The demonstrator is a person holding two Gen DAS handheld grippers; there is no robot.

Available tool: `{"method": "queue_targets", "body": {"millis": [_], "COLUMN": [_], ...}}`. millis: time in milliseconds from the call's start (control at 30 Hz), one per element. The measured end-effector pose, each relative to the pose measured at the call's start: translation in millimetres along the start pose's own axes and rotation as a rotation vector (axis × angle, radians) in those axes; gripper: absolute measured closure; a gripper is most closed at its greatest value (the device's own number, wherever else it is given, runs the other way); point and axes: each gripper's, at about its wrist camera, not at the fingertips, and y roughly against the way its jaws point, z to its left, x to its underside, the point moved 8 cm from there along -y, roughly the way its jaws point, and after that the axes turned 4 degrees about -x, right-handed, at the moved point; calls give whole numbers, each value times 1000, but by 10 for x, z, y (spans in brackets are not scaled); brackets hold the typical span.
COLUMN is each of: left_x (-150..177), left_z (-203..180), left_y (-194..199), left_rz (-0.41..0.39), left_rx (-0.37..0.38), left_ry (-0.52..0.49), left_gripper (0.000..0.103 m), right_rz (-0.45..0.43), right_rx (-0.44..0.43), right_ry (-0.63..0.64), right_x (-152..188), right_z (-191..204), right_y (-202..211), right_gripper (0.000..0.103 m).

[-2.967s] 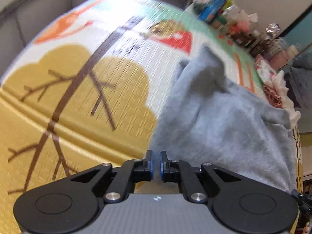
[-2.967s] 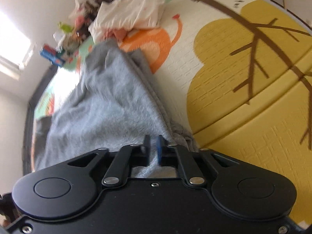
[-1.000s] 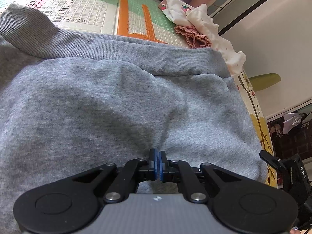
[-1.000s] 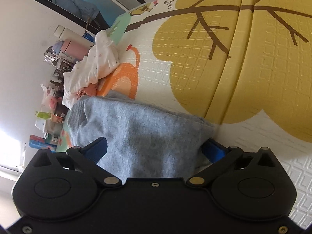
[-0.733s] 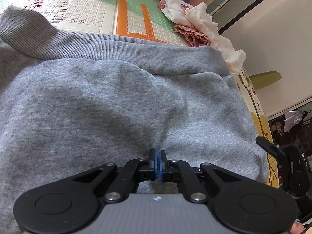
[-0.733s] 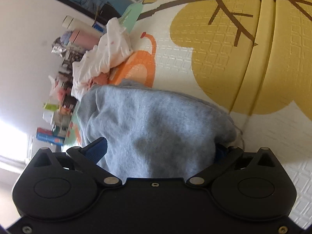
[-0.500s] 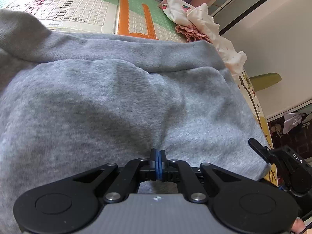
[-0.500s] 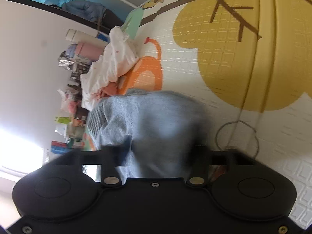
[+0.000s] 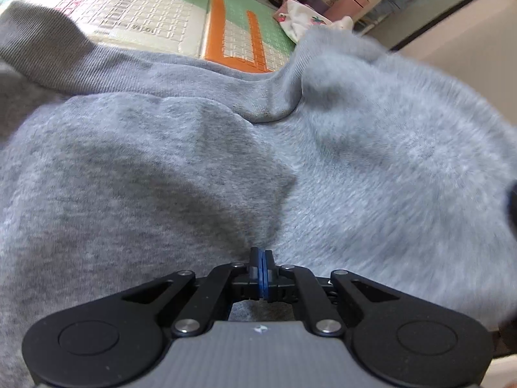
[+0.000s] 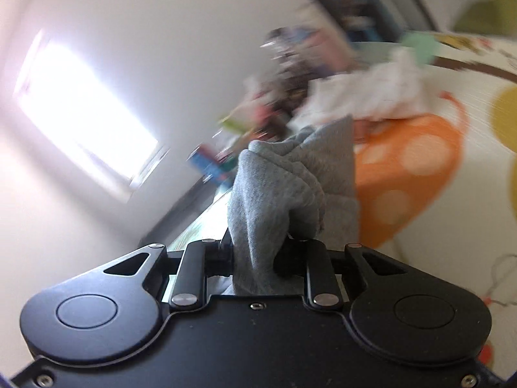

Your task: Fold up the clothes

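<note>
The play mat is lying under everything, its green, orange and white squares showing past the cloth in my left view and an orange spotted shape in my right. The grey sweatshirt is sprawling across the mat and filling most of my left view, its ribbed hem running along the far edge. A bunched corner of it is rising in my right view. A white garment is sitting beyond it on the mat. My left gripper is pressing its jaws together, blue pads meeting at the cloth. My right gripper is pinching the grey fold between its jaws.
</note>
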Motion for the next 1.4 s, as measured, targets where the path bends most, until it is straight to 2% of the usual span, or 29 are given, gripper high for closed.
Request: {"method": "queue_targets", "body": {"millis": [167,300,467,567,700,800,933,1067,1200,1400], "left_x": [-11,-14,19,88,202,245,256,268,279,273], "left_z": [117,247,543,856,1229,1370,1436,1522,1608,1709], "left_y": [81,334,856,1160,1432,1477,1377,1340,1304,1304], "left_rz": [-5,-44,-127,-164,-200,-203,-188,-189,-190,-186], "left_rx": [25,5,-174,-256,-257,-246,-239,-195,-150,-83], "left_ry": [87,111,73,120,238,292,295,328,361,428], "left_gripper": [99,95,86,85,90,90,90,90,90,90], "right_rz": [99,149,188,202,215,223,244,260,296,414], "right_rx": [-70,-88,-93,-97,-98,-110,-137,-193,-242,-220], "right_ry": [225,272,285,261,216,199,189,158,197,245], "right_x": [264,376,484,534,553,573,651,744,919,1429], "right_z": [491,607,672,693,723,798,950,1141,1384,1479], "right_y": [-129,-210,-274,-306,-363,-418,-521,-611,-686,-927], "right_gripper": [83,83,83,83,83,83,83,83,83,87]}}
